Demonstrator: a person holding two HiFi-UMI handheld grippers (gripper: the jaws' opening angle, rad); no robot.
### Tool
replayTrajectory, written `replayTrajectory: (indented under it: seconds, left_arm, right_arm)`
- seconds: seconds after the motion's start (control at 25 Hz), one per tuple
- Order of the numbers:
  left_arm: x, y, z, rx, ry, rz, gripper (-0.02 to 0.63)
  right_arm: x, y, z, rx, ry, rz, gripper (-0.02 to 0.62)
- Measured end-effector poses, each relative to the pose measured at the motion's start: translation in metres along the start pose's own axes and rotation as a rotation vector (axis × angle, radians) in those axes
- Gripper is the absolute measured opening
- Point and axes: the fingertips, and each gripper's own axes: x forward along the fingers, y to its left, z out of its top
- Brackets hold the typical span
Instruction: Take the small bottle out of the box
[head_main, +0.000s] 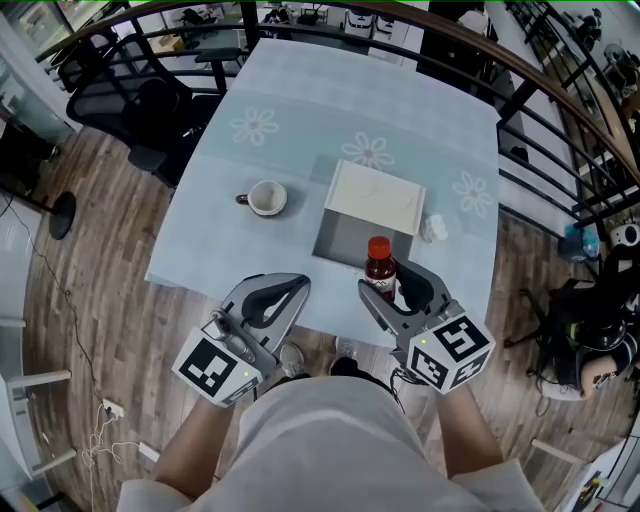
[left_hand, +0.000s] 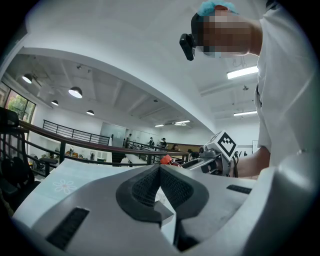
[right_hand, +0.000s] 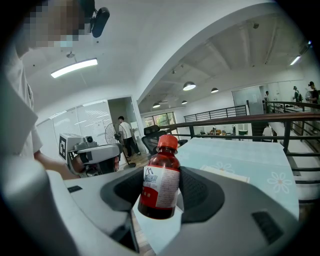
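Observation:
A small brown bottle (head_main: 379, 265) with a red cap and a white and red label stands upright between the jaws of my right gripper (head_main: 392, 282), which is shut on it. It hangs just in front of the open grey box (head_main: 338, 243), over the table's near edge. The right gripper view shows the bottle (right_hand: 161, 180) clamped between the dark pads, its base free of any surface. My left gripper (head_main: 300, 285) is beside it on the left, shut with nothing in it. In the left gripper view its pads (left_hand: 150, 182) meet, and the red cap (left_hand: 166, 160) shows beyond them.
The box's white lid (head_main: 375, 197) lies open behind it on the pale blue flowered tablecloth (head_main: 260, 140). A white cup (head_main: 266, 198) stands to the box's left, and a crumpled white scrap (head_main: 434, 228) to its right. Black chairs (head_main: 140, 95) and a railing (head_main: 560, 95) surround the table.

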Motion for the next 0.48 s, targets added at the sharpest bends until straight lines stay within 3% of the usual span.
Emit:
replayTrajectory:
  seconds: [0.48]
  left_arm:
    - [0.0093, 0.0033, -0.0005, -0.005, 0.001, 0.005, 0.006]
  right_arm:
    - [0.0015, -0.0087, 0.0043, -0.005, 0.0, 0.007, 0.239]
